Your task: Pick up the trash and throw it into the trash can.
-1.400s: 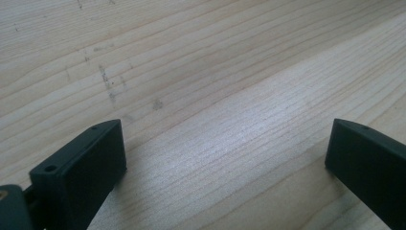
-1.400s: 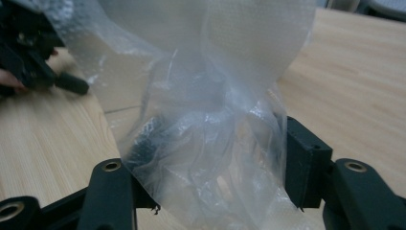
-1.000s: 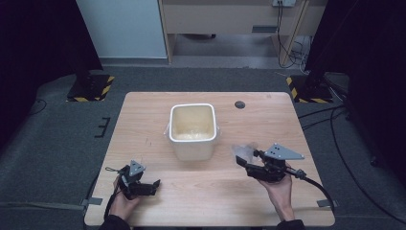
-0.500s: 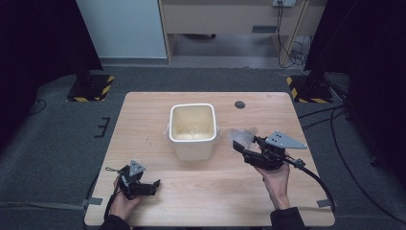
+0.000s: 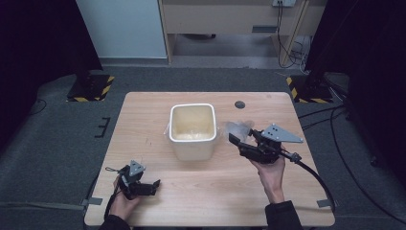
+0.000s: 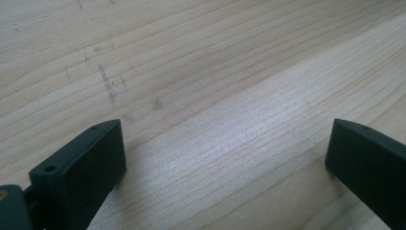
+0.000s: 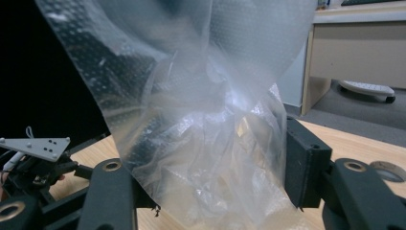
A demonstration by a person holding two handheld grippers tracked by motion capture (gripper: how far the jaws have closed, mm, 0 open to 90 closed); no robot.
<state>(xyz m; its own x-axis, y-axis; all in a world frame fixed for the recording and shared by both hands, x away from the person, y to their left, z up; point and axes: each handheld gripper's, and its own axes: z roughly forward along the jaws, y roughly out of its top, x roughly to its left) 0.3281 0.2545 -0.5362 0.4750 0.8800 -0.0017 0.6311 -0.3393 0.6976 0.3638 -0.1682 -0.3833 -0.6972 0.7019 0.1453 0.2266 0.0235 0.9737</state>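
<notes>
Left gripper (image 5: pixel 154 184) rests low on the pale wooden counter (image 5: pixel 143 124) near its front left corner, jaws wide apart with nothing between them. At mid-counter stands a cream square plastic tub (image 5: pixel 192 130). Right of it, the right gripper (image 5: pixel 234 139) is clamped on a crumpled clear plastic bag (image 7: pixel 201 120), held above the counter just beside the tub.
</notes>
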